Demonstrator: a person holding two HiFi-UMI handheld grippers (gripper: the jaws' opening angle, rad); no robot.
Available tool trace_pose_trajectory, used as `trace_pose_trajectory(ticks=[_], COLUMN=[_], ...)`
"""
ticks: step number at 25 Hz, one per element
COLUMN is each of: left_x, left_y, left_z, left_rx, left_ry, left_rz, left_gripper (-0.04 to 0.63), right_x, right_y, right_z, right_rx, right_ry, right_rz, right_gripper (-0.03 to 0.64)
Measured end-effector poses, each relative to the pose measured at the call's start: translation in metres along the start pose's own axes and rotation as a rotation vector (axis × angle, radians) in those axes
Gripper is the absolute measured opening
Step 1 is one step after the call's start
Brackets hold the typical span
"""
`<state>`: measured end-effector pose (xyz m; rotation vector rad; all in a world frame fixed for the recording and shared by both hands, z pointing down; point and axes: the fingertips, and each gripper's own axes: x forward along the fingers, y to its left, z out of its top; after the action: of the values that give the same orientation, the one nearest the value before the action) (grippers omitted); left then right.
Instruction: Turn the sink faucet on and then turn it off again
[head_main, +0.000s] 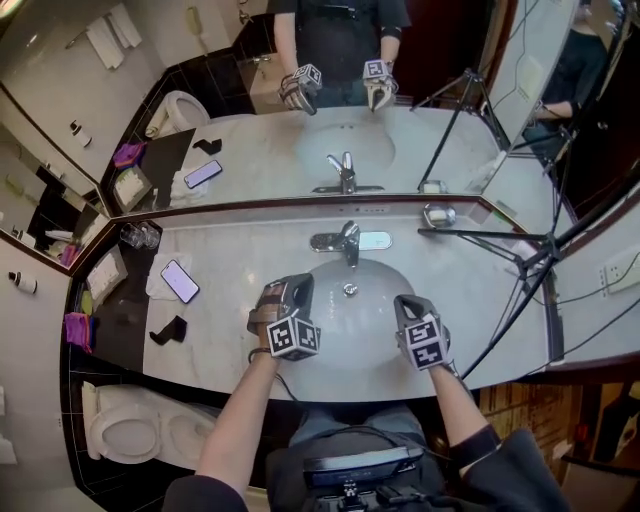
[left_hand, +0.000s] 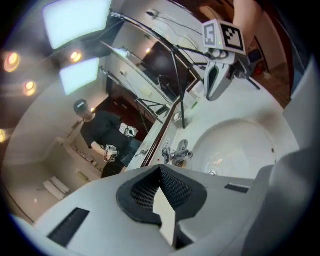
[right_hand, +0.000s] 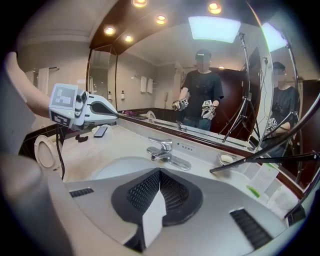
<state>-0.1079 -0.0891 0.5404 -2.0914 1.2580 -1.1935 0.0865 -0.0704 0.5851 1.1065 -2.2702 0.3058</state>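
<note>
Holding left gripper (head_main: 288, 290), right gripper (head_main: 408, 305) fully closed, empty, above sink (head_main: 350, 325) front rim. Probably reaching next for faucet (head_main: 344, 243) at surface (head_main: 240, 250) back edge; nudging lever (head_main: 351, 231) gently, squarely.

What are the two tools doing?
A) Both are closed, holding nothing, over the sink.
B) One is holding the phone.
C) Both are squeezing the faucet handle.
A: the left tool and the right tool hang over the sink with jaws together and nothing between them, apart from the faucet, while the phone lies on the counter.
</note>
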Motion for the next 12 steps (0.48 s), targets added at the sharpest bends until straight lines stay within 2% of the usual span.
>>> trace_pose_trajectory(ticks=[3,5,8,10,12], left_x=[-0.023,-0.035,-0.050,-0.058,-0.066], left_y=[0.000,0.001,-0.005,-0.013,-0.013], left_z=[0.006,0.012,0.014,0.010,0.008], left_rx=[-0.175,-0.317,-0.542,-0.656,-0.763], left_ry=[-0.028,-0.053,-0.088,-0.098,-0.111], left_rz=[-0.015,-0.044,-0.136,-0.195,-0.215], left_gripper=[0.000,0.000,0.000,0.000,0.000], right_x=[-0.010,-0.015,-0.023,-0.028,-0.032], right_y=[0.005,0.007,0.011,0.013,0.013], right_z=[0.006,0.011,0.014,0.015,0.016], right_rx=[-0.007,-0.012,-0.020,-0.023,-0.026], right_ry=[-0.012,-0.021,-0.032,-0.037,-0.047], right_rz=[-0.005,-0.009,-0.012,-0.013,-0.015], right_gripper=[0.018,0.018,0.019,0.018,0.018])
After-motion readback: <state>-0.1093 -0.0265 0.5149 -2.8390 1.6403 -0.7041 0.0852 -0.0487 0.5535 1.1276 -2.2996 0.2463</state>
